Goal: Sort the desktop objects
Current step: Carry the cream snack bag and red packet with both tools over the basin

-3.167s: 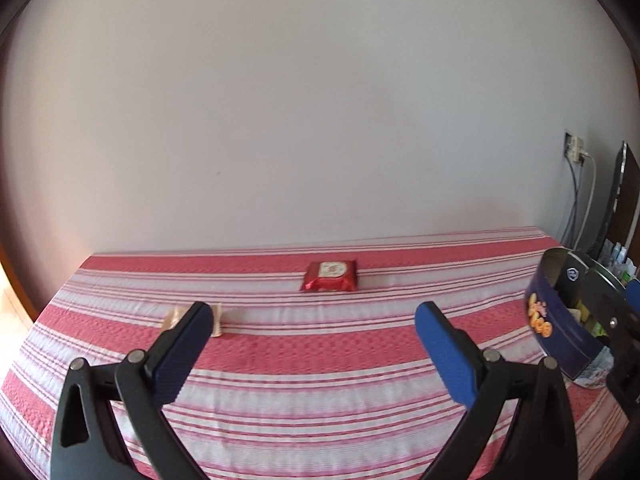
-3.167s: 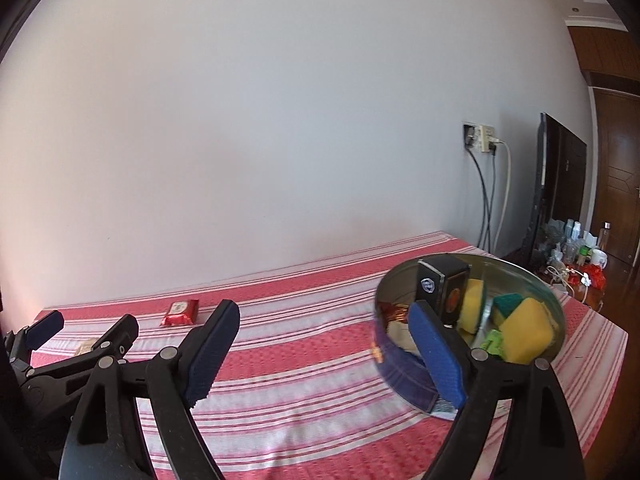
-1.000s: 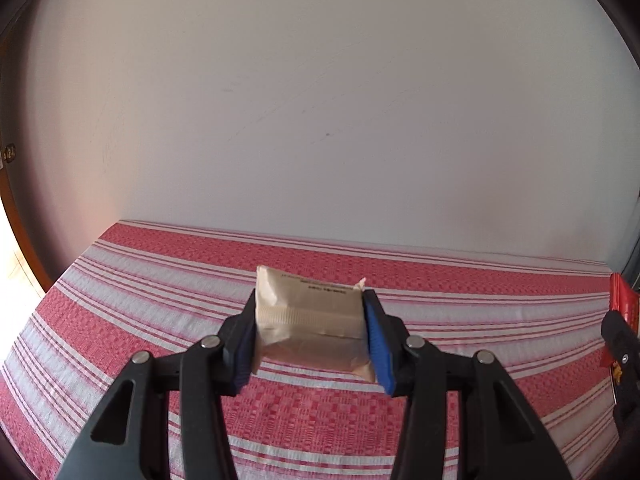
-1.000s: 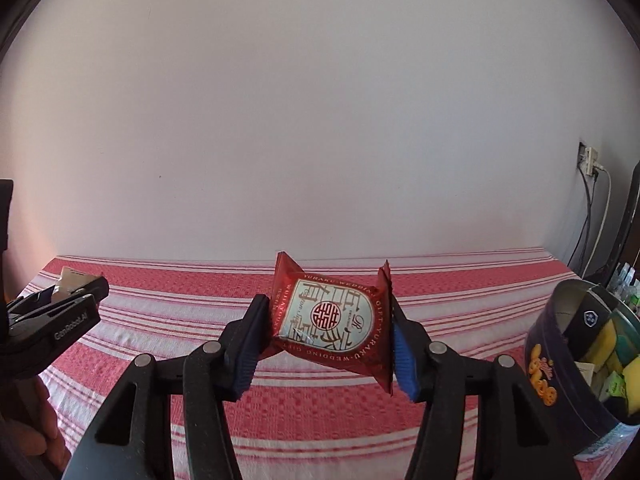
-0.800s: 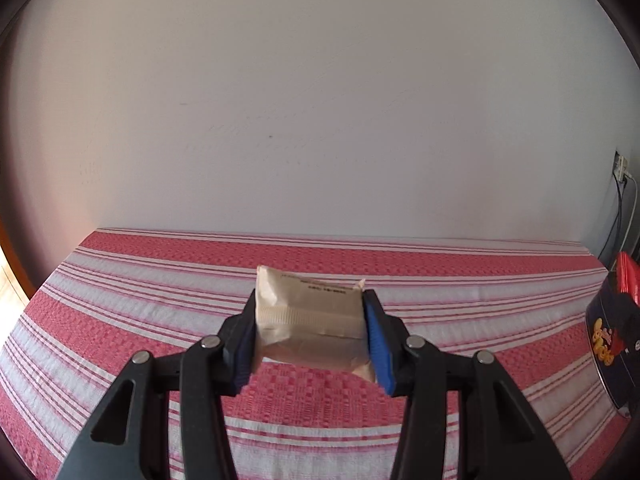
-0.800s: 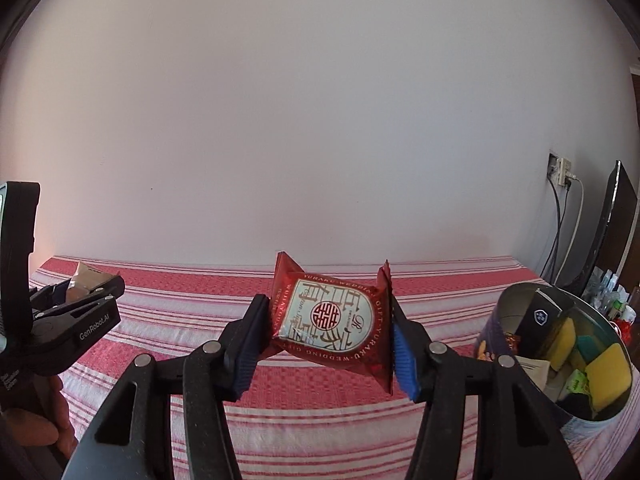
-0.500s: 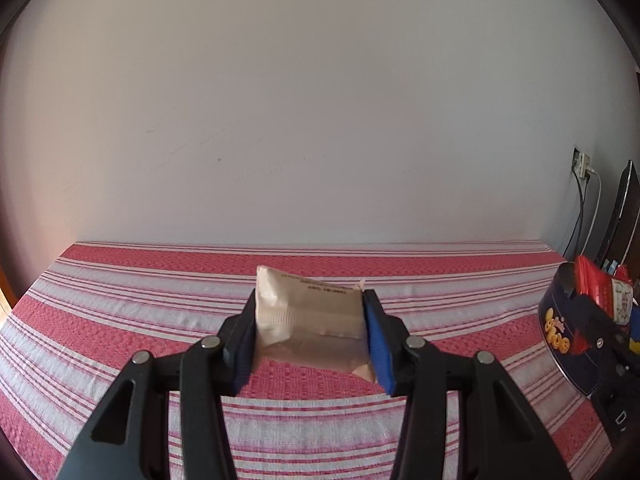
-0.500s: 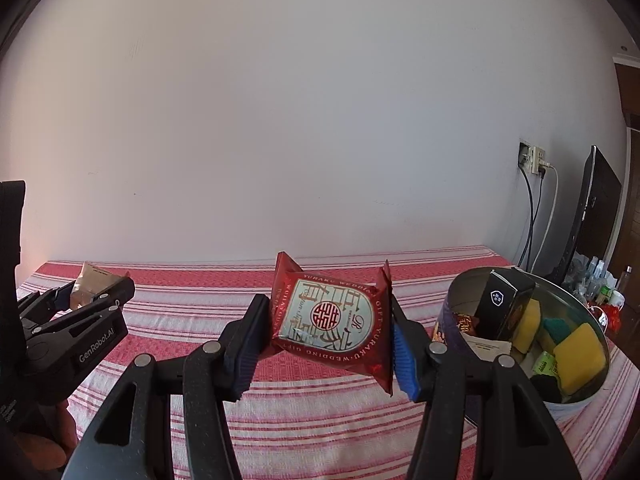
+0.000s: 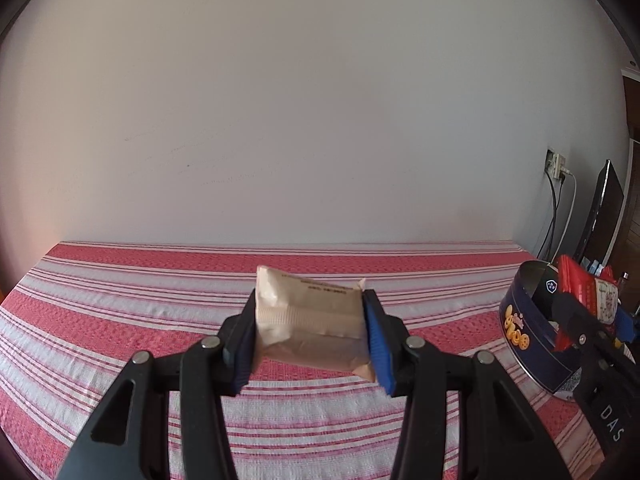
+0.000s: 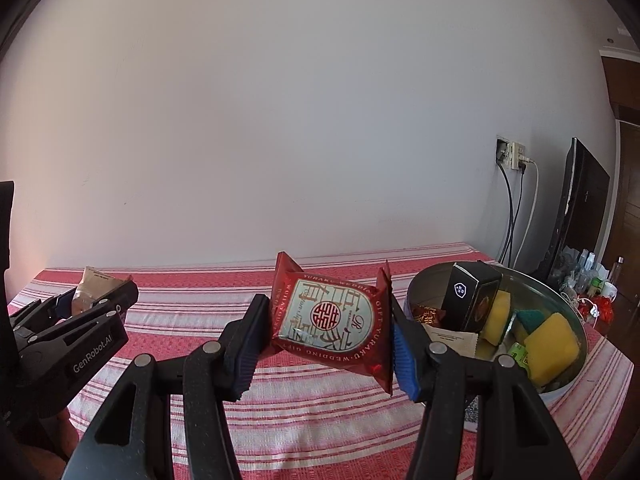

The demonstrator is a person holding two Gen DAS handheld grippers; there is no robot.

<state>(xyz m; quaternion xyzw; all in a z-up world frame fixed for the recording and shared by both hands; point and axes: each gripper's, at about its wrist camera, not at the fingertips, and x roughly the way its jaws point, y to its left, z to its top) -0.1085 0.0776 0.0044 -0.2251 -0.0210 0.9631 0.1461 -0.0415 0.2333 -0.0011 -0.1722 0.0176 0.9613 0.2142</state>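
Note:
My left gripper (image 9: 310, 342) is shut on a beige packet (image 9: 310, 320), held above the red-and-white striped cloth (image 9: 120, 304). My right gripper (image 10: 326, 346) is shut on a red packet (image 10: 330, 316) with a round emblem, also lifted off the cloth. A round dark-blue tin (image 10: 560, 308) stands to the right; it holds a black box (image 10: 470, 300), yellow sponges (image 10: 550, 342) and other small items. In the left wrist view the tin (image 9: 524, 332) is at the far right, with the right gripper (image 9: 588, 328) and the red packet (image 9: 576, 284) over its rim. The left gripper (image 10: 80, 304) shows at the left of the right wrist view.
A white wall stands behind the table. At the far right are a wall socket (image 10: 510, 154) with hanging cables, a dark screen (image 10: 576, 208) and several small bottles (image 10: 584, 272). The striped cloth (image 10: 320, 408) covers the table to its edges.
Both grippers closed on their packets, lifted them and swung right toward the tin, which now fills more of both views. The grips have not changed over the last second.

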